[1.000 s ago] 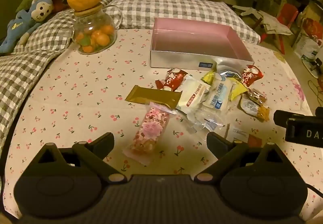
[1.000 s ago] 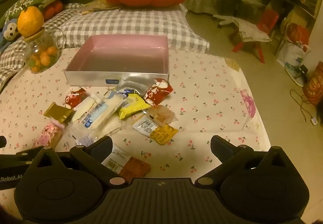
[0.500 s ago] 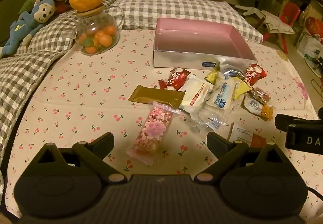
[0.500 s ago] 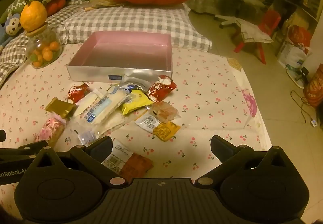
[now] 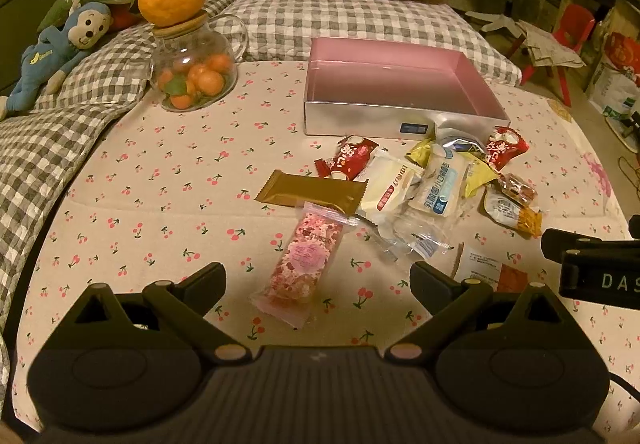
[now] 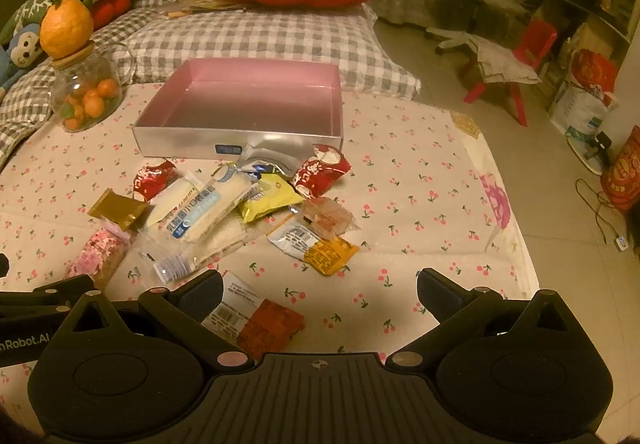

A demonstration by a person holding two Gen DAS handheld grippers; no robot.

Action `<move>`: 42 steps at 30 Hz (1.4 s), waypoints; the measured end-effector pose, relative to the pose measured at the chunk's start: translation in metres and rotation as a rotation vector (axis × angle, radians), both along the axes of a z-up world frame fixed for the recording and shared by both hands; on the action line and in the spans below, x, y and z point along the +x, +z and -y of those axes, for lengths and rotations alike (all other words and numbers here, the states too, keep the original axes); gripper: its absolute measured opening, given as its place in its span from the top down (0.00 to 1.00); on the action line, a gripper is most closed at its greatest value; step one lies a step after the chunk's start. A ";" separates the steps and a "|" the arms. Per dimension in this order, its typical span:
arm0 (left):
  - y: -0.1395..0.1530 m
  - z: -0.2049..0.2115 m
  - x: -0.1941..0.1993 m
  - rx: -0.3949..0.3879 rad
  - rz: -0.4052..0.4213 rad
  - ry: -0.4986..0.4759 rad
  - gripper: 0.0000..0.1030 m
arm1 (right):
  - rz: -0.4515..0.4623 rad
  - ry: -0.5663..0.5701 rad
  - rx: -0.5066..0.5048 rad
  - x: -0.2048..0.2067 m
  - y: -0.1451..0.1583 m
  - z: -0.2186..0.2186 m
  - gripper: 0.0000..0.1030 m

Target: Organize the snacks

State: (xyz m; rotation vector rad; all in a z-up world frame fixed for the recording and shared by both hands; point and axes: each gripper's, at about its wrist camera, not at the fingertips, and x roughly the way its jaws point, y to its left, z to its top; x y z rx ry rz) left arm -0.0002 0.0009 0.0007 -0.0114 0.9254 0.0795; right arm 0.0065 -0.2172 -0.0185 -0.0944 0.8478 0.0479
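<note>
Nothing is sitting in the pink box [image 6: 256,99] yet — all the snacks [image 6: 224,203] are lying loose on the cloth, with the left gripper [image 5: 316,276] and the right gripper [image 6: 320,284] both hovering wide open and gripping nothing.

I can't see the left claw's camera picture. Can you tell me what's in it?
The open left claw hovers over a pink snack packet on a cherry-print cloth. Beyond it lies a heap of wrapped snacks in front of an empty pink box, with a glass jar of oranges to the left.
</note>
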 end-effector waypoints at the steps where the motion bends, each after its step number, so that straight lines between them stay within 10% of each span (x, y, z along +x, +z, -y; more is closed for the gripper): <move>1: 0.000 0.000 0.000 -0.001 0.001 0.000 0.05 | 0.000 0.001 0.001 0.000 0.000 0.000 0.00; 42: -0.001 0.002 0.000 0.001 0.003 0.001 0.04 | -0.008 0.014 -0.001 -0.002 -0.001 -0.005 0.00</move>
